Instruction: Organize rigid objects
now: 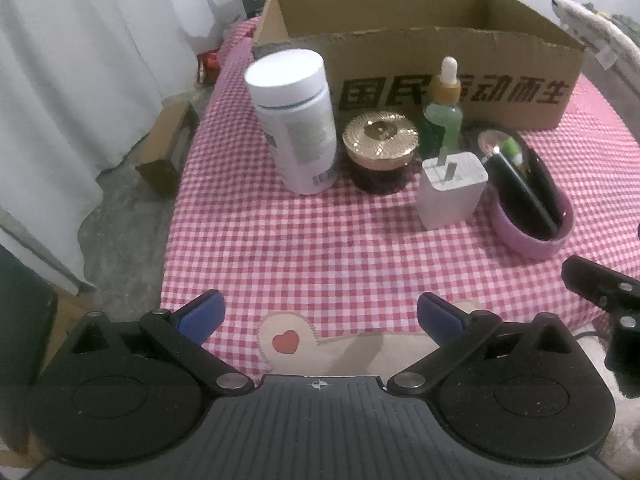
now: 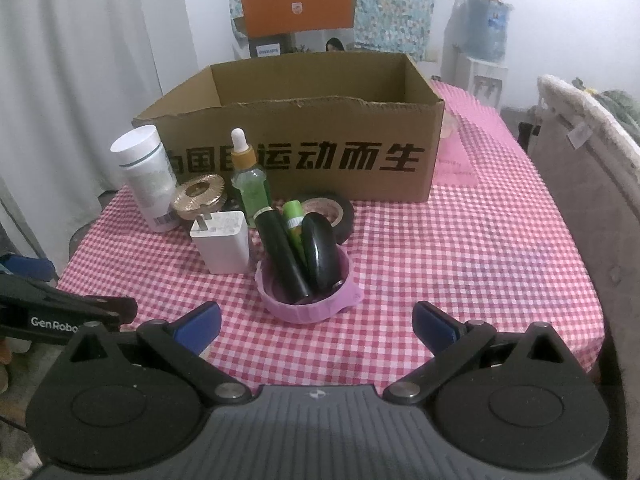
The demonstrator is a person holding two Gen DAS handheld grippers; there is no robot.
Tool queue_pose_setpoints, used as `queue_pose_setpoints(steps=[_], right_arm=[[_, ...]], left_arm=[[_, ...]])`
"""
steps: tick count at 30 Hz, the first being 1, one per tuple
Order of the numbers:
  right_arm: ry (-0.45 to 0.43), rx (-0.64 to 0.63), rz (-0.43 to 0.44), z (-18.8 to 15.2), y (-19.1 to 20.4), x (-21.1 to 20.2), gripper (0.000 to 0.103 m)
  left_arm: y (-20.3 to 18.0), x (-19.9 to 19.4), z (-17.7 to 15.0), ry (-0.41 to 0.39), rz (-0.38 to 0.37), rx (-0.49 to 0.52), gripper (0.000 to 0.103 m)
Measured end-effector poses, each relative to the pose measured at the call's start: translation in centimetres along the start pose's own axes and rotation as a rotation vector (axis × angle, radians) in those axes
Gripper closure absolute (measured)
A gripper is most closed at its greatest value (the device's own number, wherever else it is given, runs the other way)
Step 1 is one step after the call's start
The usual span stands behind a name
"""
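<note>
A row of small items stands on the checked tablecloth in front of an open cardboard box (image 1: 452, 64) (image 2: 296, 148): a white bottle (image 1: 294, 124) (image 2: 146, 178), a gold-lidded dark jar (image 1: 380, 152) (image 2: 200, 196), a green dropper bottle (image 1: 446, 108) (image 2: 250, 184), a white charger plug (image 1: 450, 190) (image 2: 222, 242), a tape roll (image 2: 338, 212), and a pink bowl (image 1: 528, 232) (image 2: 308, 306) holding dark tubes and a green stick. My left gripper (image 1: 320, 316) is open, near the table's front edge. My right gripper (image 2: 316, 326) is open just short of the pink bowl.
The tablecloth (image 1: 320, 248) (image 2: 460, 264) covers a rounded table. White curtains (image 1: 80, 60) and a small carton on the floor (image 1: 168, 148) lie to the left. A padded chair back (image 2: 588, 184) stands at the right. The other gripper's body shows at each view's side.
</note>
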State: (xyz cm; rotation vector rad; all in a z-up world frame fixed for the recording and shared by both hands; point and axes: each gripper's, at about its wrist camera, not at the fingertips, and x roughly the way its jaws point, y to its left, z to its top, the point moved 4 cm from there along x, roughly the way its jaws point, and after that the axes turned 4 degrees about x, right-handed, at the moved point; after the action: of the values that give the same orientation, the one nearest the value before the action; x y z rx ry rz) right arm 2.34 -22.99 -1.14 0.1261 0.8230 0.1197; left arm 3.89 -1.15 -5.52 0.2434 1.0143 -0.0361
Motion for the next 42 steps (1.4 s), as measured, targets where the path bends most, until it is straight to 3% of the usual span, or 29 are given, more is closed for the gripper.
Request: queue_pose_setpoints(steps=[4,10,15,18,21,23,26,28,32,37,42], right_arm=[[0.004,0.023,-0.001,0.0,-0.7,0.4,0.0],[-0.049,0.049,0.023,0.7,-2.5,0.1,0.0],[-0.108,0.089,0.14,2.5,-4.3,-0.6,0.001],[-0.115,0.111,0.245,4.0,-5.0,-0.7,0.008],[-0.104,0.095,0.335,5.3,-4.6,-0.4,0.021],[-0.074,0.069,0.382,5.8,-4.0,0.3,0.032],[0.001,0.047,0.447,6.0,-3.0,1.8,0.04],[0.057,0.03,0.474,5.9,-2.5,2.9,0.05],[0.149,0.005,0.49,5.5,-1.6,4.6,0.073],[0.205,-0.031,0.453,4.7,-0.9,6.1,0.078],[0.232,-0.041,0.41,4.3,-1.1,6.9,0.08]], left_arm=[[-0.8,0.5,0.3,-0.007,-0.03,0.025,0.0],[-2.5,0.2,1.5,-0.097,-0.108,0.102,0.0],[-3.8,-1.2,2.6,-0.203,-0.232,0.148,0.001],[-4.8,-2.1,3.2,-0.266,-0.299,0.18,0.006],[-6.4,-2.5,3.5,-0.283,-0.345,0.228,0.013],[-7.3,-2.3,3.5,-0.277,-0.381,0.25,0.022],[-8.6,-1.8,3.2,-0.257,-0.43,0.284,0.03],[-9.4,-1.3,3.3,-0.249,-0.433,0.314,0.042],[-10.4,-0.2,3.6,-0.224,-0.436,0.341,0.052],[-10.1,0.9,3.8,-0.185,-0.451,0.318,0.061],[-9.9,1.2,4.0,-0.169,-0.478,0.309,0.063]])
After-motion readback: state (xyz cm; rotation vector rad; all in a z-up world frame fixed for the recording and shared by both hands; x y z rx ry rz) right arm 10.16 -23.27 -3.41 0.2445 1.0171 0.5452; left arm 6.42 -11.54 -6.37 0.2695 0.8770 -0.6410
